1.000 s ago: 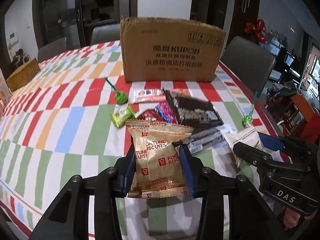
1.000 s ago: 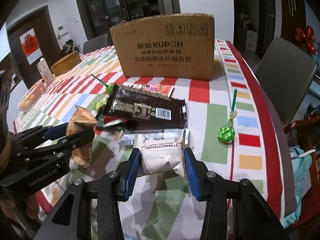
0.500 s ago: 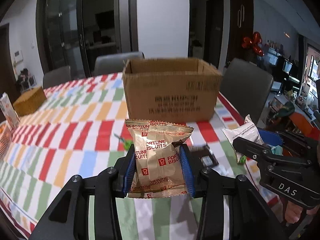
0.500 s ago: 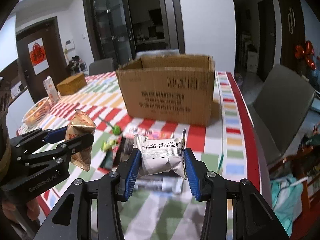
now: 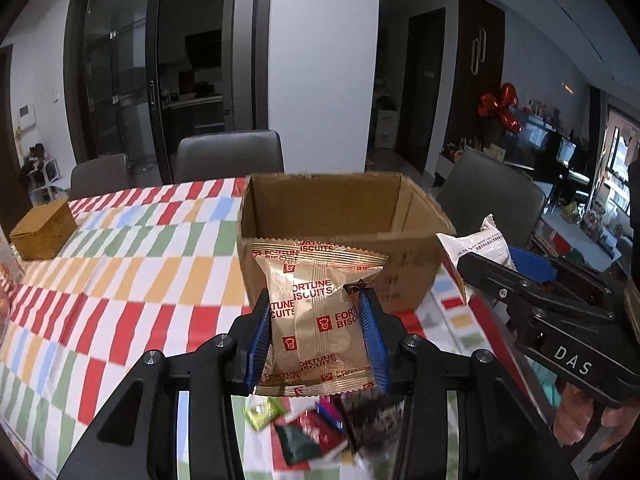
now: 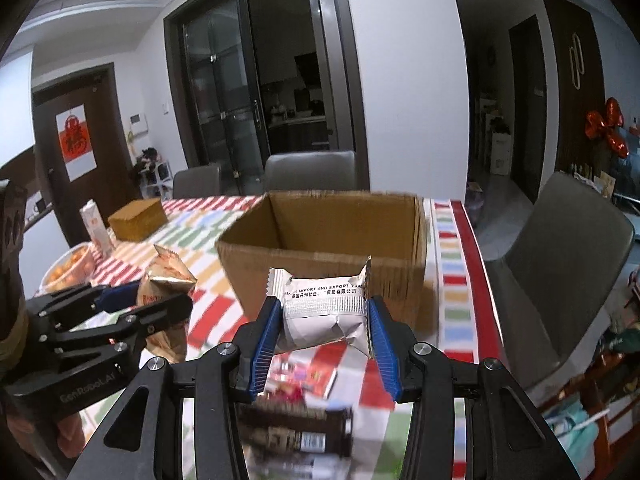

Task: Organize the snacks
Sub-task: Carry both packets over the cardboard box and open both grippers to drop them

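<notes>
While both grippers hang in the air above the striped tablecloth [image 5: 120,272], each has a snack pinched between its blue pads. The left gripper [image 5: 316,340] is closed on a gold Fortune Biscuits packet [image 5: 316,312], held upright with its crimped top edge level with the near wall of the open cardboard box [image 5: 340,216]. The right gripper [image 6: 326,336] is clamped on a white foil packet [image 6: 324,312] printed with black text, lying crosswise between the fingers, just in front of the same box [image 6: 320,236], whose flaps are open and whose inside walls show bare. Below the grippers, blurred, the remaining snacks [image 5: 320,432] lie on the table, among them a dark chocolate wrapper [image 6: 296,428]. Off to the left a small woven box [image 5: 42,230] sits on the cloth, and grey chairs [image 6: 310,170] stand behind the table.
</notes>
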`<action>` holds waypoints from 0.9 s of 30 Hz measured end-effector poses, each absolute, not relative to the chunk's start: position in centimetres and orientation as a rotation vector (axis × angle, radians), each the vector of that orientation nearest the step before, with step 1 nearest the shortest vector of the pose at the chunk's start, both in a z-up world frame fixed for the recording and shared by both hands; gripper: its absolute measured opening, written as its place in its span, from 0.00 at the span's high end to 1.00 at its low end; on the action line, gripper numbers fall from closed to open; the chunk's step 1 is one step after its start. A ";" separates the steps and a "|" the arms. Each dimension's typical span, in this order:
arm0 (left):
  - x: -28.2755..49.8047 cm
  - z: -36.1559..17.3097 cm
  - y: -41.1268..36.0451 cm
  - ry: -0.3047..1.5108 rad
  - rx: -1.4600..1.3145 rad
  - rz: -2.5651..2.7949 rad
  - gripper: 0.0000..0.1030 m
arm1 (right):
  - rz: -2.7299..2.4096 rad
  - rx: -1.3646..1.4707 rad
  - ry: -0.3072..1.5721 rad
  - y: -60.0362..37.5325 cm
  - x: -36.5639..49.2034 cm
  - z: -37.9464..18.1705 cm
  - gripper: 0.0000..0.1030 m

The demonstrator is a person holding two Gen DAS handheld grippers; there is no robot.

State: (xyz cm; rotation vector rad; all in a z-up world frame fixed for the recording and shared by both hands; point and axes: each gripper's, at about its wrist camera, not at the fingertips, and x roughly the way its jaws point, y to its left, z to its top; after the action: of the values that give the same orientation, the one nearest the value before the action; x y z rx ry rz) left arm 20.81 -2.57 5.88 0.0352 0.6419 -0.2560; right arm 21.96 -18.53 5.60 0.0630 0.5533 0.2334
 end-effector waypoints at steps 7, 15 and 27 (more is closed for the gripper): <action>25.0 8.1 -3.0 0.660 0.038 -0.264 0.59 | 0.243 0.052 0.563 -18.5 26.3 7.8 0.56; 30.3 9.0 -3.8 0.700 0.078 -0.254 0.59 | 0.240 0.053 0.635 -18.9 31.2 8.5 0.56; 35.4 8.0 -4.2 0.771 0.054 -0.211 0.37 | 0.203 0.065 0.737 -19.8 36.2 7.0 0.46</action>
State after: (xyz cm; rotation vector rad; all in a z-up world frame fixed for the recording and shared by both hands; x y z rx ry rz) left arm 35.37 -4.16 7.96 0.0541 0.7708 -0.2105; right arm 36.15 -19.76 6.97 0.0645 0.7372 0.2032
